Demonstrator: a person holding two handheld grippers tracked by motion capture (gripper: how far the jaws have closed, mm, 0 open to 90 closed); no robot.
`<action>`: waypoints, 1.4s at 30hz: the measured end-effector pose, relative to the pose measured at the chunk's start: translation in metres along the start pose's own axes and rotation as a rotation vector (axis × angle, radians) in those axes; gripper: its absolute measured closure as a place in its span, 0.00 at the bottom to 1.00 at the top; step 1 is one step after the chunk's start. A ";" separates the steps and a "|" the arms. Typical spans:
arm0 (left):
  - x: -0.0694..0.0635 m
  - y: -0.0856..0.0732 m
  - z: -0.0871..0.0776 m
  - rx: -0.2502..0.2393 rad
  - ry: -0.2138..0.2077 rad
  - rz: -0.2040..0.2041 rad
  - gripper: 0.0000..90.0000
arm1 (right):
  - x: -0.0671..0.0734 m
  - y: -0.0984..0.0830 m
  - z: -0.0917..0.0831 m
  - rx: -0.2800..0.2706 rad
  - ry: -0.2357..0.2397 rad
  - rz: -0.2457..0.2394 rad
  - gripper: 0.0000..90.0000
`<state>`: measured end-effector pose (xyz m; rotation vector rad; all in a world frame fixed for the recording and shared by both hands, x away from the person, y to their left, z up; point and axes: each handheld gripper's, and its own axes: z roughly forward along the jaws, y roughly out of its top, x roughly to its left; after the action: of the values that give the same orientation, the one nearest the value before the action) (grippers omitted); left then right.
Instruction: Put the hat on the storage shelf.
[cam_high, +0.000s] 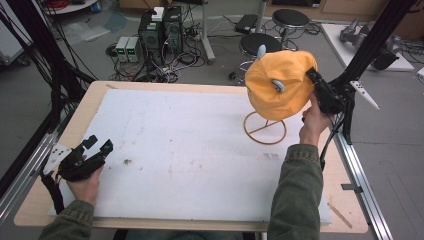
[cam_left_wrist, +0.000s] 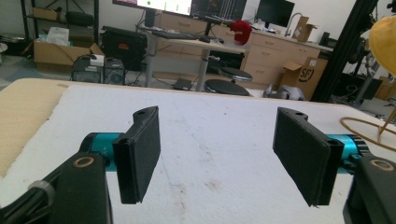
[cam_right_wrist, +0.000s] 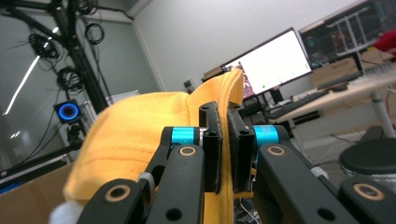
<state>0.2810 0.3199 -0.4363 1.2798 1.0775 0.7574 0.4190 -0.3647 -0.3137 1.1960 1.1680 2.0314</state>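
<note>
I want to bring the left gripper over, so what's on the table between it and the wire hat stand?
Nothing stands there: in the high view only bare white foam sheet lies between the left gripper and the wire stand.

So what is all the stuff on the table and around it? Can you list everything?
Hat: one, yellow-orange with small pale blue bits, on the stand at the table's far right.
Wire stand: one, orange, ring base on the white sheet.
Foam sheet: one, white, covering the wooden table.
Stools: two, black, on the floor behind the table.
Computer boxes: several, dark, on the floor with cables.
Left claw: black, open, resting at the near left.
Right claw: black, shut on the hat's edge.
</note>
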 end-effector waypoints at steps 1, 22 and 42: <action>0.000 0.000 0.000 0.000 0.000 -0.001 0.36 | -0.004 -0.003 -0.002 -0.004 -0.010 0.009 0.96; -0.002 -0.002 0.002 0.013 -0.013 -0.011 0.36 | -0.027 -0.027 -0.008 0.156 -0.195 0.006 0.92; -0.001 -0.001 0.002 0.006 -0.005 -0.016 0.36 | 0.026 0.010 -0.032 0.064 -0.300 -0.218 0.50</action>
<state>0.2825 0.3178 -0.4376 1.2760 1.0850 0.7392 0.3790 -0.3639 -0.3012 1.2897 1.1640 1.6021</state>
